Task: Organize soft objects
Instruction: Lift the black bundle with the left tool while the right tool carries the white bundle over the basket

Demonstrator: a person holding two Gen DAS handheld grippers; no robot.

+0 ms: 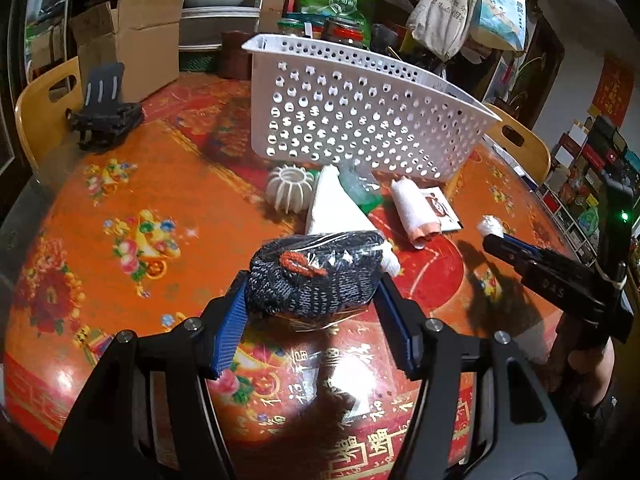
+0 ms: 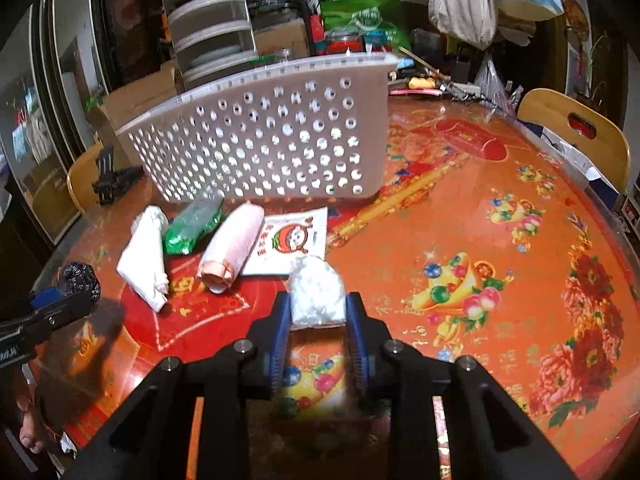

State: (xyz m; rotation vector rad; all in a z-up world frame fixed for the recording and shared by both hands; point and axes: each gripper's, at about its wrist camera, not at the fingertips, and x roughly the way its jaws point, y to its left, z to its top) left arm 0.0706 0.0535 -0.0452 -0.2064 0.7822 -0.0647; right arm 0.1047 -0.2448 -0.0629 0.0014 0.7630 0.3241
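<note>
My left gripper is shut on a dark knitted bundle in clear wrap, held above the table. My right gripper is shut on a clear bag of white cotton; it also shows in the left wrist view. The white perforated basket stands behind. In front of it lie a white folded cloth, a pink-white rolled towel, a green packet and a white printed packet.
A white ribbed round holder sits by the basket. A black stand is at the table's left edge. Wooden chairs, a cardboard box, jars and hanging bags crowd the back.
</note>
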